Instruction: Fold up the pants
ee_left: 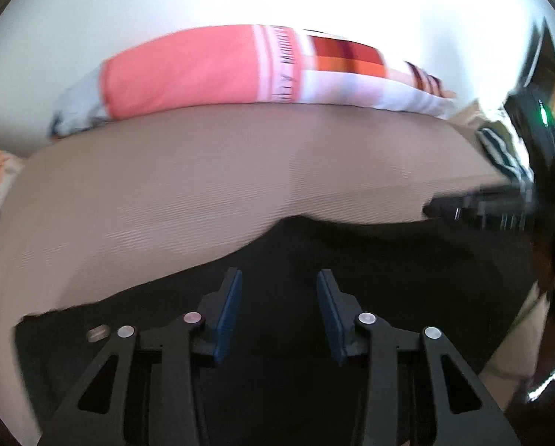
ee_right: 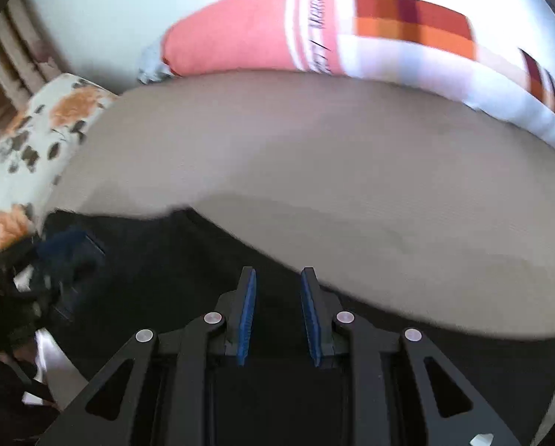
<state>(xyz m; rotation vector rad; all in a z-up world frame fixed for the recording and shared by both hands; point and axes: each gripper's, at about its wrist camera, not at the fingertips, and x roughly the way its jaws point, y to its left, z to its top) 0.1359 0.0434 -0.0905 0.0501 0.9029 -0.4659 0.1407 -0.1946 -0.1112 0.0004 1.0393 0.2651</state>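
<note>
Two grippers hang over the near edge of a bed, each pointing steeply down at the dark pants spread below. The pants (ee_left: 370, 260) lie flat on the beige bedspread (ee_left: 203, 171), along the side closest to the cameras, which keeps them within easy reach and leaves bare cover beyond them for a fold to land on.

In the left wrist view, the left gripper (ee_left: 279, 316) shows a clear gap between its blue pads, with dark fabric seen below that gap rather than pinched in it, so it is released and holds nothing. The right gripper (ee_right: 278, 316), in its own view, stands with a narrower gap, also with no cloth caught between the pads; it too is released. Both views are smeared, so fine creases and the exact outline of the garment cannot be read.

At the right edge of the left view, a dark blurred shape (ee_left: 474, 204) reaches over the fabric edge; it is probably the other tool.

A pink and white pillow (ee_right: 277, 33) lies along the far side of the bed, and a floral cushion (ee_right: 43, 137) sits at the left, both well apart from the pants, so they do not crowd the folding area.

Judging from the empty jaws above flat cloth, the hands are between grasps, likely repositioning for the next fold.
</note>
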